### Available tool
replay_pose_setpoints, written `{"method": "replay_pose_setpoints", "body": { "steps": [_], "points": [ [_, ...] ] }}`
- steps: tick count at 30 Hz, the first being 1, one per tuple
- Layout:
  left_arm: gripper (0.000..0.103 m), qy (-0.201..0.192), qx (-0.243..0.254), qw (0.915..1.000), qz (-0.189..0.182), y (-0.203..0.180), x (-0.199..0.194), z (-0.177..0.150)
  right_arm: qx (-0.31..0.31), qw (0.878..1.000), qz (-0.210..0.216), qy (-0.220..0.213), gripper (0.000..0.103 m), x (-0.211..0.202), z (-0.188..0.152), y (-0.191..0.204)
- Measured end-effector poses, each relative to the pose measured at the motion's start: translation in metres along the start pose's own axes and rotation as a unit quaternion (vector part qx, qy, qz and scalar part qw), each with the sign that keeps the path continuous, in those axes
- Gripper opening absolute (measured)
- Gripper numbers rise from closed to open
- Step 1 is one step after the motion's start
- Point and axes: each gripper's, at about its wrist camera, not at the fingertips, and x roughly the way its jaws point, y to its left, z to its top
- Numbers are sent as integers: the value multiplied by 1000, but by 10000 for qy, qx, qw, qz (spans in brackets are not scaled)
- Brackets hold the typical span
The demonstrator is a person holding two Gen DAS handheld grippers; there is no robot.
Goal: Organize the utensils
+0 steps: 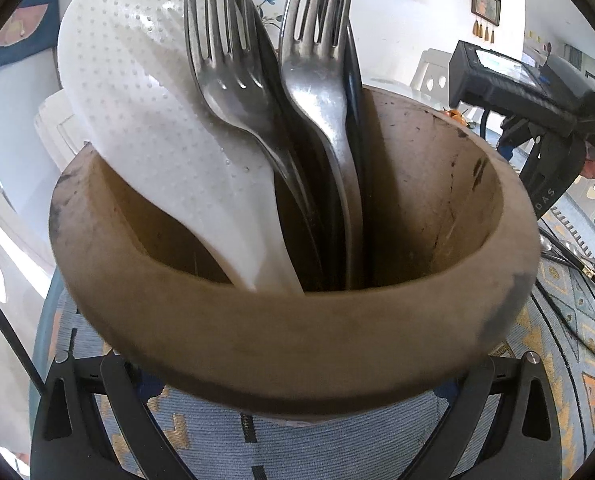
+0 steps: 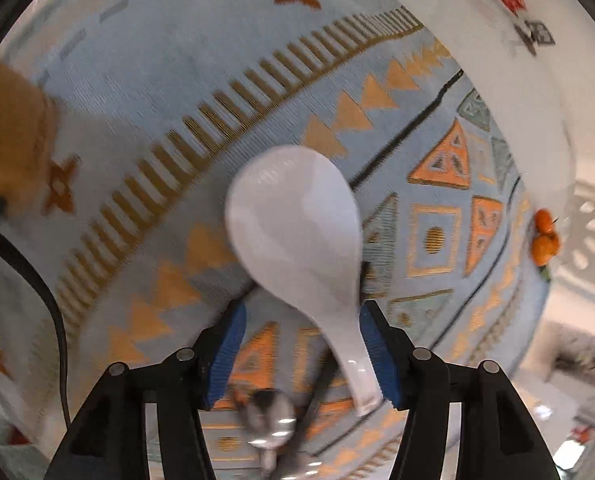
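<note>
Forks (image 1: 297,120) and a dotted white paddle (image 1: 149,120) already stand in my wooden holder (image 1: 297,340), left fingers (image 1: 297,420) clamping it; right fingers (image 2: 301,356) gape around a white spoon (image 2: 297,232), other cutlery (image 2: 269,420) left on the worktop (image 2: 177,80)

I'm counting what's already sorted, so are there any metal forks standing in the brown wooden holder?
Yes, two metal forks stand tines-up in the brown wooden holder, beside a white dimpled rice paddle.
</note>
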Motion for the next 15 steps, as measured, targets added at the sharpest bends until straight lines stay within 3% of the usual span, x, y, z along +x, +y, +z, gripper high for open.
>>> {"method": "replay_pose_setpoints", "body": {
  "steps": [3,6,8,10,15],
  "points": [
    [101,50,-18,10000,-33,-2,1,0,79,9999,136,-55,67,3,3,-8],
    [101,86,-28,9999,-46,-4,4,2,534,9953,811,-10,67,11,11,-32],
    [101,96,-25,9999,-36,-5,5,3,798,9897,1187,50,55,12,13,-42],
    [101,119,-25,9999,-34,-5,5,4,742,9905,1151,-125,32,3,17,-39],
    [101,149,-25,9999,-30,-7,6,8,739,9865,1389,-463,25,-8,35,-35]
  ]
}}
